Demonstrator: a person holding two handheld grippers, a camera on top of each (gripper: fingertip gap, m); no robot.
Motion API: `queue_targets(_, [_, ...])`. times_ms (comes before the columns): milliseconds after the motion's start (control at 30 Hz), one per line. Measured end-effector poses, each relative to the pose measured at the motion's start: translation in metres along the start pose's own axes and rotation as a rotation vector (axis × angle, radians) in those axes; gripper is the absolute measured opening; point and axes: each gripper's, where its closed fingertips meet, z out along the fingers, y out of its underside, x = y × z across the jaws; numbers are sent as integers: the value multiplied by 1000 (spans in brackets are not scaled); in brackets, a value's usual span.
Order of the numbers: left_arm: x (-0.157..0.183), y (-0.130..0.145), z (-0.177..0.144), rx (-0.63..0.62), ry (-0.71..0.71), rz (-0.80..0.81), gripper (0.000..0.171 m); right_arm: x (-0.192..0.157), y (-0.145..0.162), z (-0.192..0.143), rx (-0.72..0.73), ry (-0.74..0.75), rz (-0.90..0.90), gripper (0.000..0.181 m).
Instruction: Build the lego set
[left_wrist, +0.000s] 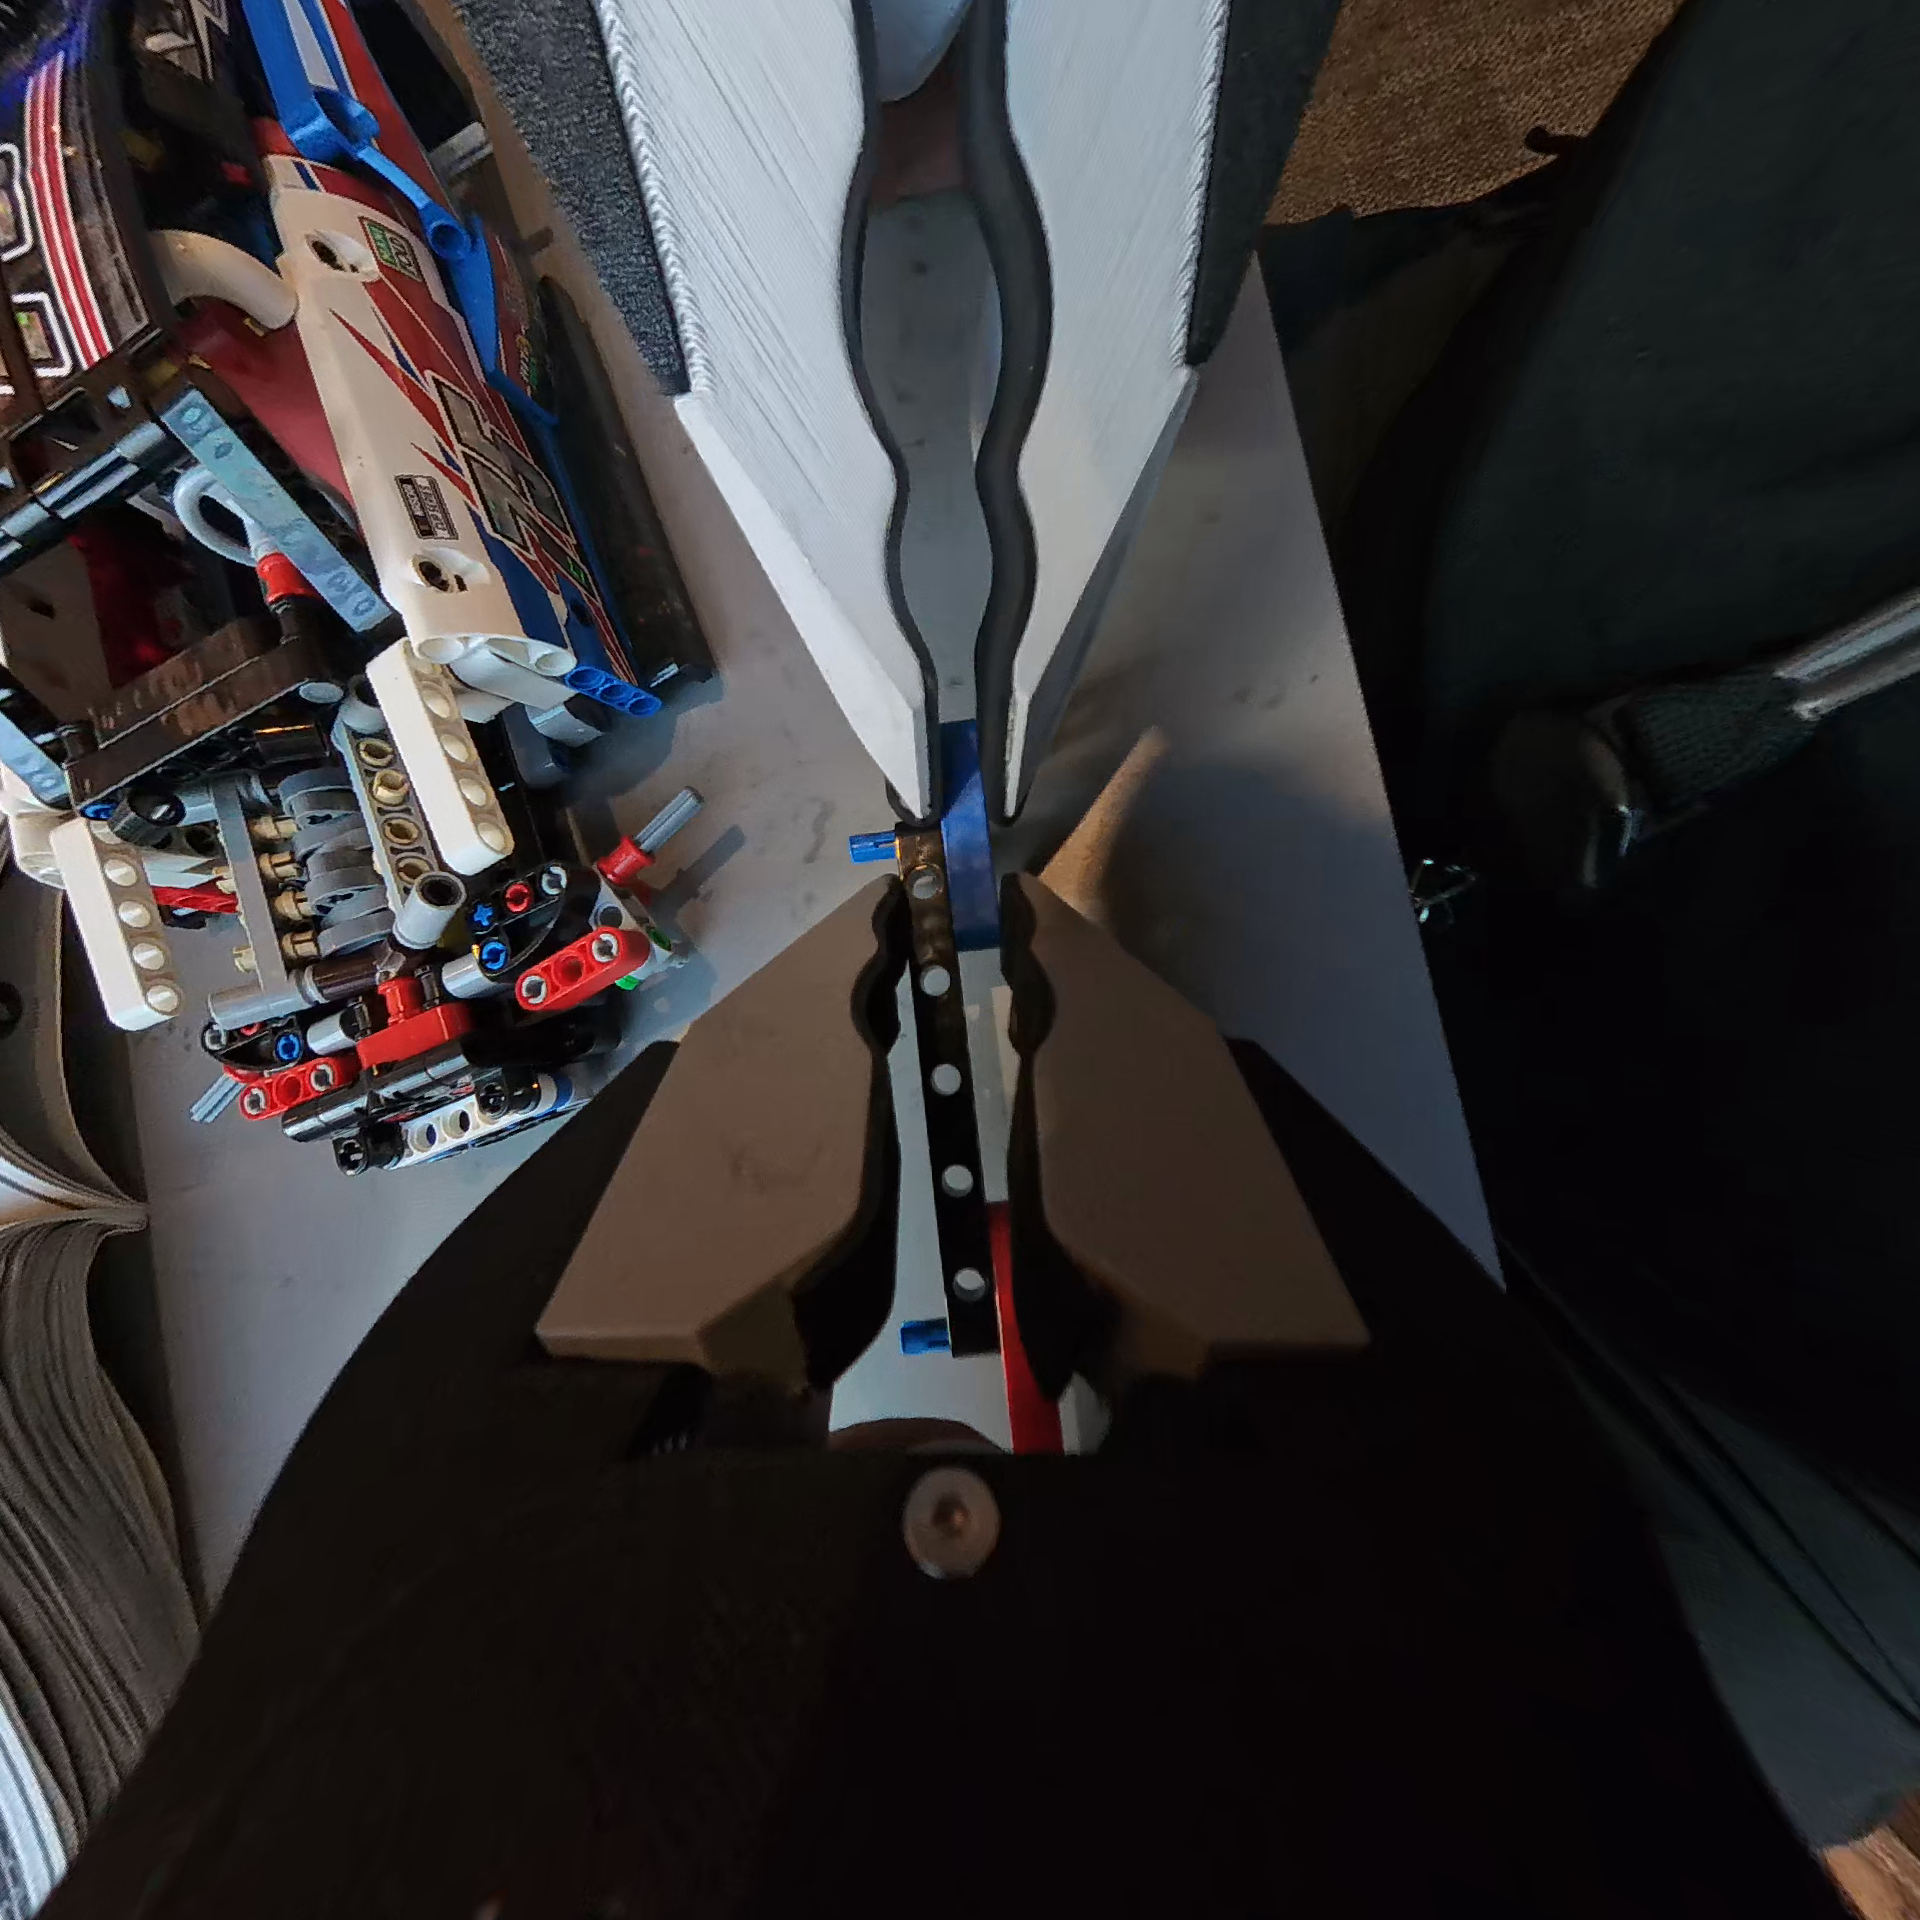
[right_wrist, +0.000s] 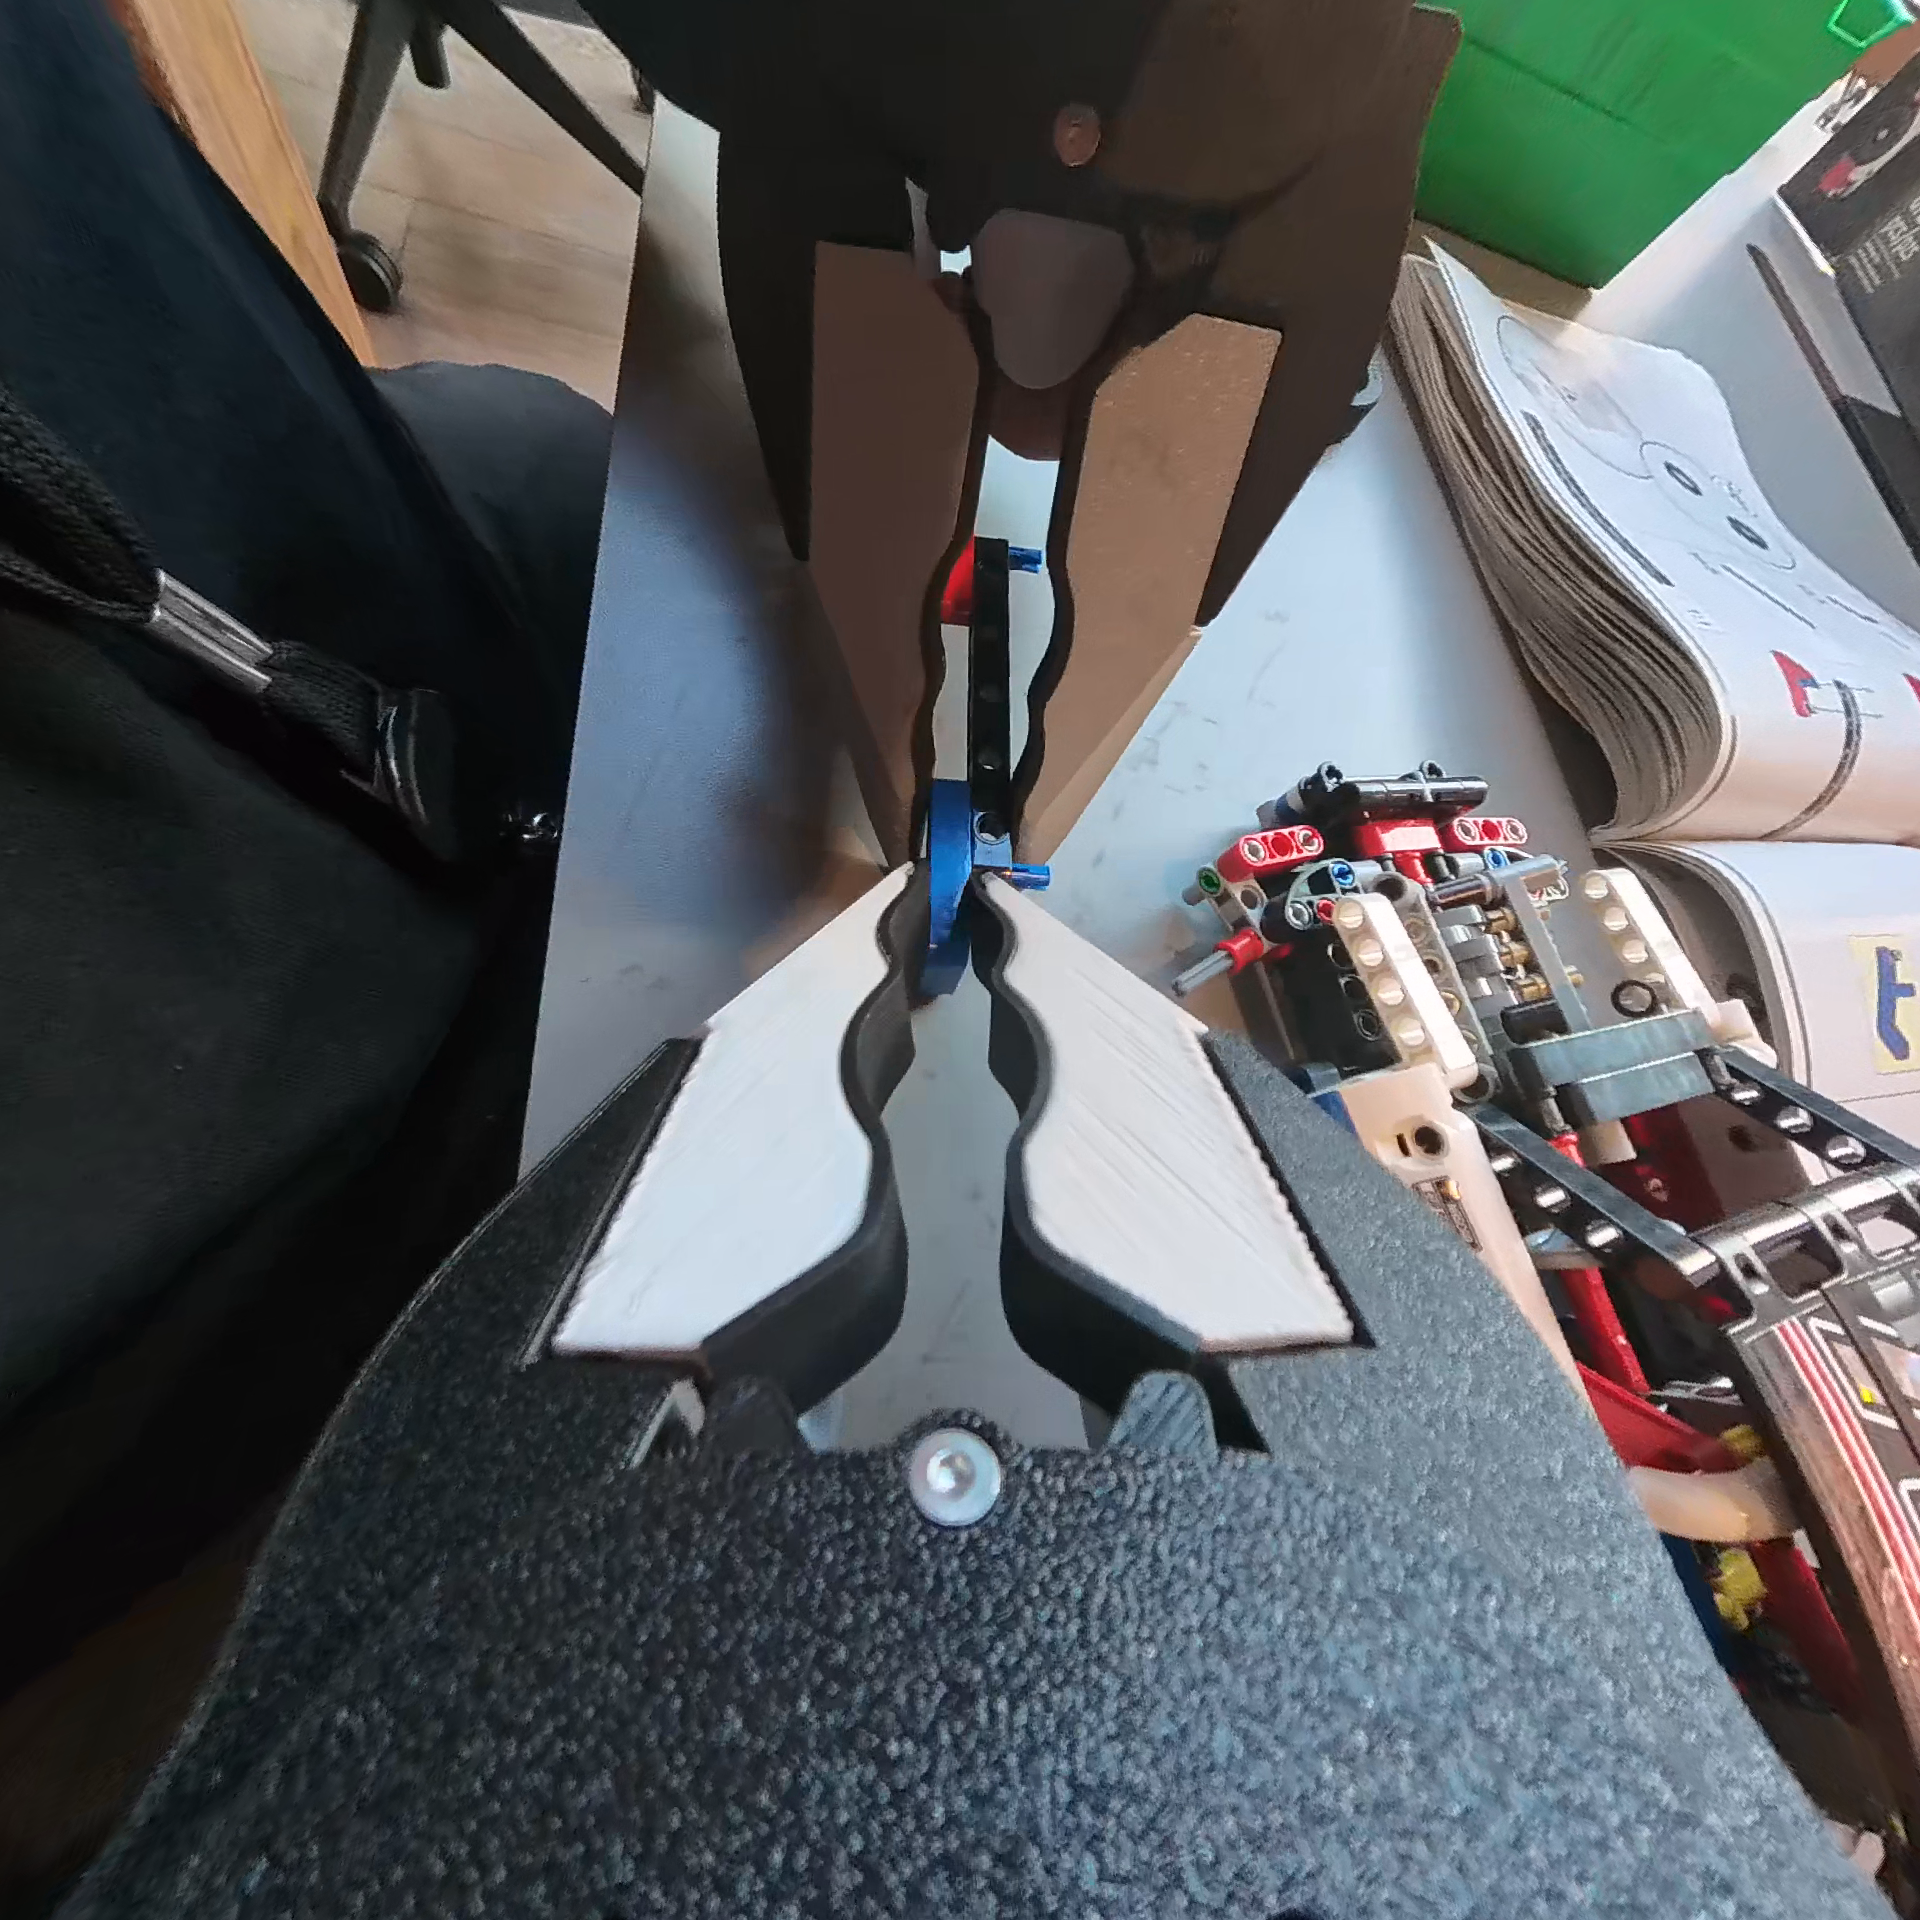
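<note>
Grippers: left gripper (left_wrist: 951, 894) with tan fingers and right gripper (right_wrist: 951, 883) with white fingers meet tip to tip above the table edge (left_wrist: 1299, 727).
Left tool state: fingers pressed in on a black beam with holes (left_wrist: 945, 1081); the beam runs lengthwise between them, and a red piece (left_wrist: 1013, 1340) sits against its near end.
Right tool state: tips pinch a blue piece (right_wrist: 948, 894) from the opposite side.
Joint: blue piece touches the far end of the black beam, right where the two sets of tips meet.
Pins: one blue pin (left_wrist: 868, 847) sticks out at the far end of the beam, another blue pin (left_wrist: 923, 1337) at the near end.
Model: half-built car (left_wrist: 395, 727) in white, red, blue and black lies on the table, beside the grippers and apart from them.
Loose bit: red and grey axle (left_wrist: 649, 842) next to the car's nose.
Paper: open instruction book (right_wrist: 1662, 582) beyond the car.
Edge: person's dark clothing (right_wrist: 208, 727) alongside the table.
</note>
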Motion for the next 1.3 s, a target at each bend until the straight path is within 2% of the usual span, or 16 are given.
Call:
queue_targets(200, [-4, -2, 2, 16, -35, -38, 15, 4, 1, -2, -1, 32, 13, 9])
queue_targets(333, [-6, 0, -1, -9, -73, 18, 16, 3, 2, -1, -14, 49, -13, 7])
queue_targets(433, [-11, 11, -10, -51, -97, -51, 30, 1, 2, -2, -29, 108, -135, 8])
queue_targets(533, [-5, 13, -19, -19, -71, -102, 19, -3, 2, -4, -51, 170, -240, 8])
queue_targets(600, [-1, 11, -23, -14, -95, -63, 7, -2, 3, -5, -70, 214, -293, 8])
queue_targets(700, [0, 11, -23, -47, -172, 37, 7, -4, 3, -5, -70, 245, -319, 8])
queue_targets(800, [-3, 11, -22, -73, -253, 121, 6, -7, 4, -5, -59, 246, -298, 12])
queue_targets(967, [-5, 10, -23, -56, -314, 143, 6, -9, -1, -11, -25, 262, -252, 14])
queue_targets(1133, [-10, 12, -21, -92, -406, 226, 5, 1, -1, -23, 21, 280, -154, 17])
queue_targets(1233, [-3, 9, -16, -74, -366, 197, 8, 9, 3, -29, 31, 266, -92, 20])
queue_targets(1300, [-2, 9, -16, -70, -361, 157, 20, 12, 7, -32, 29, 256, -75, 20])
